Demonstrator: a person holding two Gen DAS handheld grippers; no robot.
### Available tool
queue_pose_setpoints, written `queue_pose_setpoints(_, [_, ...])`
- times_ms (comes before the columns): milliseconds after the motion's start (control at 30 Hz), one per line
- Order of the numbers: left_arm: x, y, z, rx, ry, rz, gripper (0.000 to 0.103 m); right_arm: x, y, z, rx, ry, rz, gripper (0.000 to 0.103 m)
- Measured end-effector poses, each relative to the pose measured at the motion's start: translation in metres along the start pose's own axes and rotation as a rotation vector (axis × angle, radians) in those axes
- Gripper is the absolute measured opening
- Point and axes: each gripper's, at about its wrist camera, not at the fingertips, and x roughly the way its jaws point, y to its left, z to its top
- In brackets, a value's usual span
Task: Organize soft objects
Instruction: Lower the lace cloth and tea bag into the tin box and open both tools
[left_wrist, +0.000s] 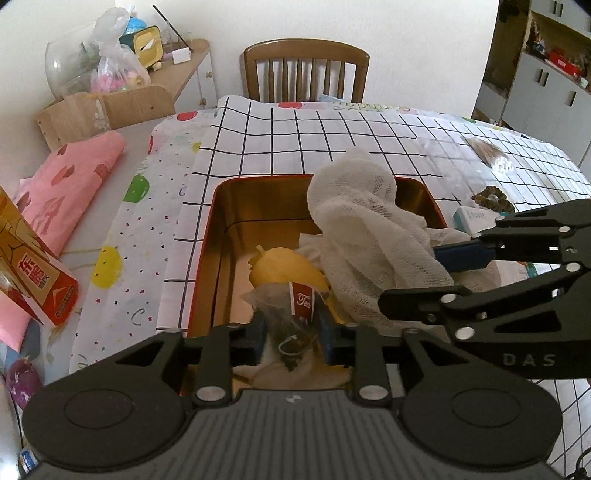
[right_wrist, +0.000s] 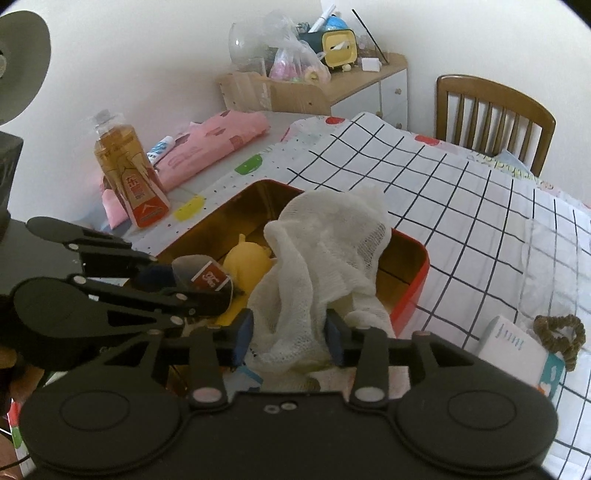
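Two grippers over a red tin with a gold inside, sitting on a black-and-white grid cloth. Left gripper has a mesh tea bag with a red Tea tag between its blue pads, jaws part way apart; can't tell if the pads actually press on it. Right gripper straddles a white gauze cloth, which stands bunched up in the tin and drapes over its near edge; jaws apart, gauze between the pads, grip unclear. Yellow soft toy lies in the tin just behind the tea bag, against the gauze. Brown scrunchie and small white box on the cloth right of the tin. Orange drink bottle and pink fabric to the left
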Motion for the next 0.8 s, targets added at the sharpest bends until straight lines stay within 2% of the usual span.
queue_pose_setpoints(67, [-0.002,0.002,-0.001,-0.007,-0.002,0.002,0.054,-0.004,0.000,0.000,-0.002,-0.008,0.002,0.044])
queue_pose_setpoints(133, [-0.005,0.004,-0.002,-0.016,-0.012,-0.012,0.059,-0.009,-0.001,0.000,0.000,-0.020,0.005,0.047])
queue_pose_setpoints(300, [-0.014,0.003,-0.003,-0.013,-0.030,-0.014,0.061,-0.022,-0.003,0.001,0.001,-0.050,0.010,0.053])
queue_pose_setpoints(467, [-0.028,0.002,-0.004,-0.009,-0.063,-0.004,0.071,-0.038,-0.002,0.001,0.004,-0.082,0.011,0.060])
queue_pose_setpoints(700, [-0.048,0.003,-0.007,-0.013,-0.096,0.000,0.072,-0.063,0.004,0.000,0.002,-0.136,0.007,0.079])
queue_pose_setpoints(800, [-0.058,0.003,-0.009,-0.010,-0.115,0.000,0.078,-0.074,0.008,-0.002,0.002,-0.158,0.000,0.083])
